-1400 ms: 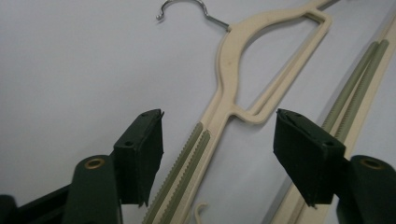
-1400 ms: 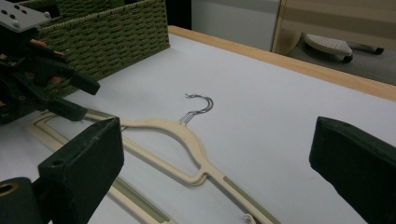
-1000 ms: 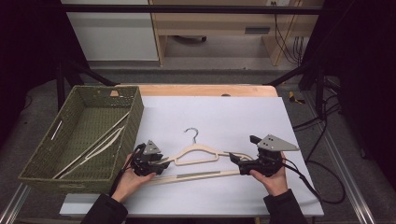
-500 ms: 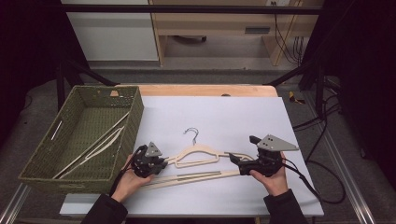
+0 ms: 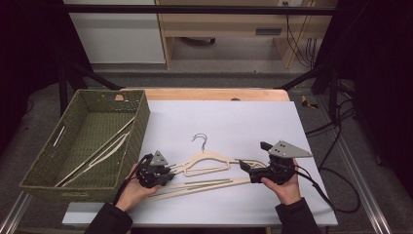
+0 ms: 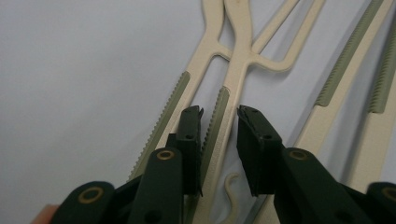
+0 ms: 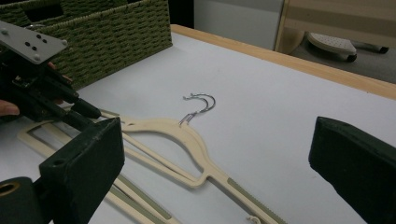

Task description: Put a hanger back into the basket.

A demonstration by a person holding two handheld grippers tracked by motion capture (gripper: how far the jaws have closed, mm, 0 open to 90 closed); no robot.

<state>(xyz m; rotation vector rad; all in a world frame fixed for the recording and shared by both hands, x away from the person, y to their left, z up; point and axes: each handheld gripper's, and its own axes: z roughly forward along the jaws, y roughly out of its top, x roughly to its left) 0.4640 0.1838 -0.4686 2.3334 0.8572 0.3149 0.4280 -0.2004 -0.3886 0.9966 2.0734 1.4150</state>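
— What is seen between the black jaws of the left gripper [image 6: 219, 119]?
— A cream hanger arm [image 6: 226, 121] with a ribbed grey-green strip is straddled; a gap is left at each side, so nothing is clamped.
— And around it?
— More hanger arms [image 6: 348, 79] are laid across the pale table [image 6: 84, 65], to the right.

Dark sleeves, black handheld grippers

Left gripper [image 5: 168, 171] and right gripper [image 5: 244, 167] carry grey three-cornered plates and trailing black cables; brass-coloured pivot rivets, apparently, sit on the black jaws.
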